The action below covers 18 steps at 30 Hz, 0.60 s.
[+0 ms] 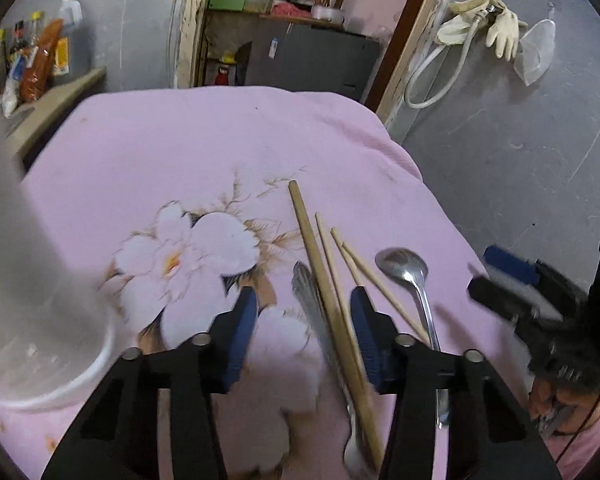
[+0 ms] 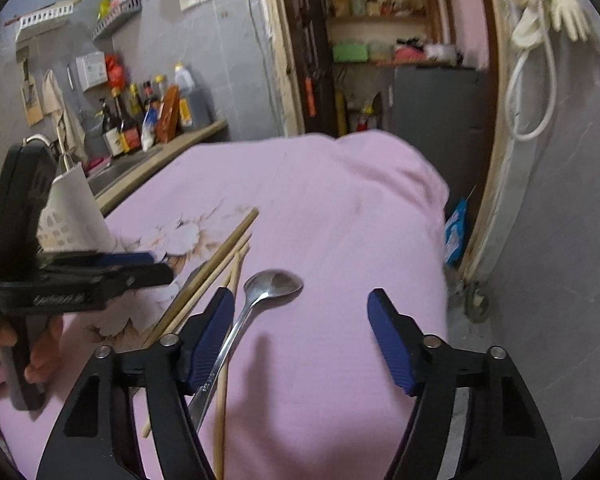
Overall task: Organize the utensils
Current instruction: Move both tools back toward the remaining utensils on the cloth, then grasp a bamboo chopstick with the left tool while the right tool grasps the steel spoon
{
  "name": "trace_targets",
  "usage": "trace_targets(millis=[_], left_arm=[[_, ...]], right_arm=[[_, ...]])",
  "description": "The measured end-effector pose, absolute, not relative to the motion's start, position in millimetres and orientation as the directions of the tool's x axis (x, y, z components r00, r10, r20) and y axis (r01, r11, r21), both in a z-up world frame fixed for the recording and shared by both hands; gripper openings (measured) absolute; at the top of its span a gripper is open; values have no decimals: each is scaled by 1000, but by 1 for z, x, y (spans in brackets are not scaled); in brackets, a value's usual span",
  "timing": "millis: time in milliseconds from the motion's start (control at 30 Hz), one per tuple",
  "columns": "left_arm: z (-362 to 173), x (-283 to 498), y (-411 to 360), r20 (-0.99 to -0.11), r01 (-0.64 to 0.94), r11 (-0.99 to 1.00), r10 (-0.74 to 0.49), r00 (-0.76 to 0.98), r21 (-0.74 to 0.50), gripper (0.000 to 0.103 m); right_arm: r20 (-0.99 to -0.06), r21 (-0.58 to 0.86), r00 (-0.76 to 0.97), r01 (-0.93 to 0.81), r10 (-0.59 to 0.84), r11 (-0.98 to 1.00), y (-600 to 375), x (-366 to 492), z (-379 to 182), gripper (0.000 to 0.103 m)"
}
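Chopsticks (image 1: 332, 280) lie lengthwise between the half-open, empty left hand-held gripper (image 1: 304, 312) pads; the right hand-held gripper (image 2: 300, 312), open and empty, hovers beside the spoon (image 2: 260, 296).

A home kitchen: sauce bottles (image 2: 126, 128) line a counter (image 2: 172, 148), rubber gloves (image 1: 496, 28) hang on the wall, pantry shelves (image 2: 380, 16) beyond.

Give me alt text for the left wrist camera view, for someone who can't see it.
The left gripper hovers open over a pink flowered cloth, its blue fingers straddling a thick wooden stick and a metal utensil handle. Thin chopsticks and a steel spoon lie just right; a white holder stands left.
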<state>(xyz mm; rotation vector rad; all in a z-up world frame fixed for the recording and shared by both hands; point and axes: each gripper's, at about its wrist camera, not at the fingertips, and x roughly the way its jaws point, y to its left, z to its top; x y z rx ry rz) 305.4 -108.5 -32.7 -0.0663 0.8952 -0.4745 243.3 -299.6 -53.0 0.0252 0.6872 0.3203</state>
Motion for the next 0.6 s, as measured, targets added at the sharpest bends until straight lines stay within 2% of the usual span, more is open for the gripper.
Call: trace_targets(millis=[133,300,467,600], left_arm=[[-39,328,-111,-754,354,891,-435,491,-283,32],[-43,347,-110,-768,339,886,-448,458,-316,21],[-43,363,-108,-772,325,885,-455,444,-335,20],[-43,371,-105,-774,301,887,-455,440,-350,15]], right_arm=[[-665,145,670,-316,329,938,-292,256,-60,59],[-696,132,638,-339,330,932,-281,264,-64,55],[-716,118,620,-346,321,931,-272,271,-68,53],[-731,92,614,-342,297,935,-266,276,-71,50]])
